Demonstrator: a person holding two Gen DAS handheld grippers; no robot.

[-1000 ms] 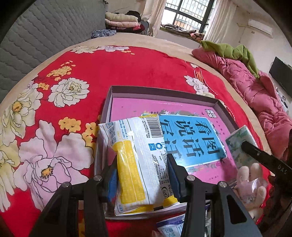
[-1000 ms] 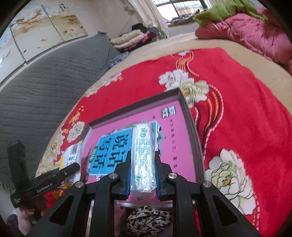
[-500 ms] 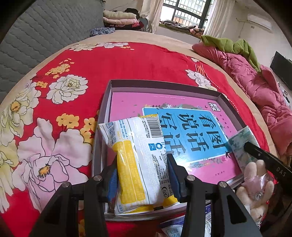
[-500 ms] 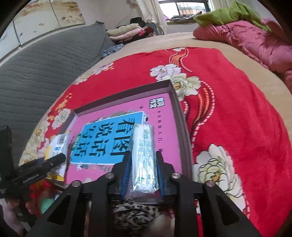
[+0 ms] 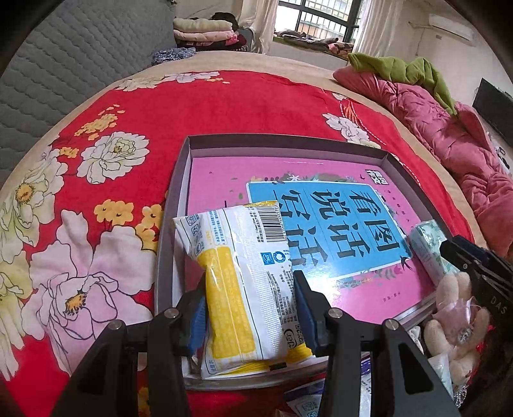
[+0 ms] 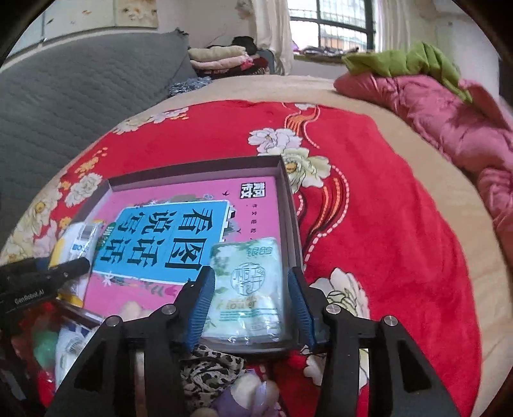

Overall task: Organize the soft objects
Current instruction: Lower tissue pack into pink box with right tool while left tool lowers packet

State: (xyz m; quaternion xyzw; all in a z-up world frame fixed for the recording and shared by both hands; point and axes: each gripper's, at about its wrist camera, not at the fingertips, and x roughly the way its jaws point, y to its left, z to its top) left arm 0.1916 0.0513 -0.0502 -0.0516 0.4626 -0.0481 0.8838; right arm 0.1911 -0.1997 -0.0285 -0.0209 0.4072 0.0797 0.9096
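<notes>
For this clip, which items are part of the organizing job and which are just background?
In the job:
- yellow-and-white plastic packet, held by left gripper
- pale green tissue pack, between right gripper's opening jaws
- shallow grey box

Lying about:
- crumpled pink quilt
- green cloth
- folded blankets

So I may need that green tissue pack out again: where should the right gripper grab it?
Grip the green tissue pack across its two long sides, coming steeply from above. It lies flat in the tray corner, and the right gripper already straddles it.
</notes>
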